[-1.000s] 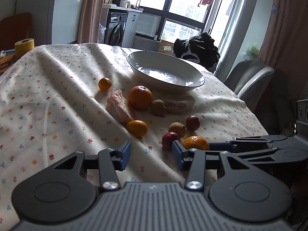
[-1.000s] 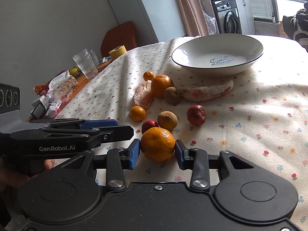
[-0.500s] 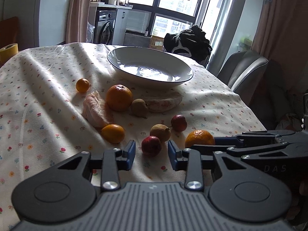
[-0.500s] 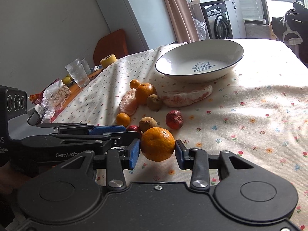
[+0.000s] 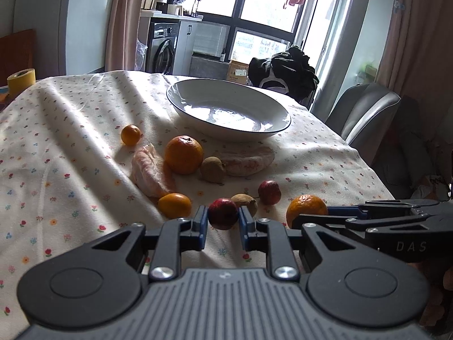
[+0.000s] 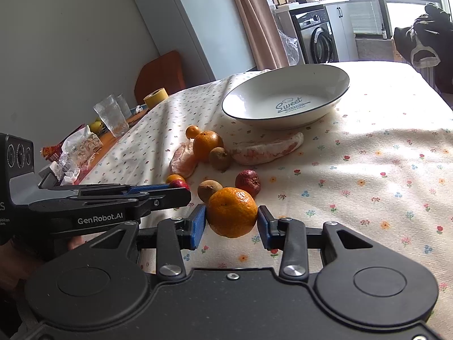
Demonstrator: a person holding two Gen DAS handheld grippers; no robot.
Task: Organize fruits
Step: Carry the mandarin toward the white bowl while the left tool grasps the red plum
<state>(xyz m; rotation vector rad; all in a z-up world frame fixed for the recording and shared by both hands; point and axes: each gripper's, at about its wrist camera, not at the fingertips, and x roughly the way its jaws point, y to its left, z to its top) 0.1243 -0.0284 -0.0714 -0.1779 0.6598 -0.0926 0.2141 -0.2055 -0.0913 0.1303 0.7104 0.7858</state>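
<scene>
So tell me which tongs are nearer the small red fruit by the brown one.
Left. The left tongs straddle that red fruit; the right tongs sit off to its right, gripping an orange.

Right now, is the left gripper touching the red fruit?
Touching. The left wrist view shows the left gripper pads pressed against both sides of the red fruit.

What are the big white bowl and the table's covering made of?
The bowl looks like glazed ceramic: glossy white, dark rim line, printed "Sweet" inside. The covering seems to be woven fabric, matte cream with small printed flowers, lying in soft creases.
</scene>
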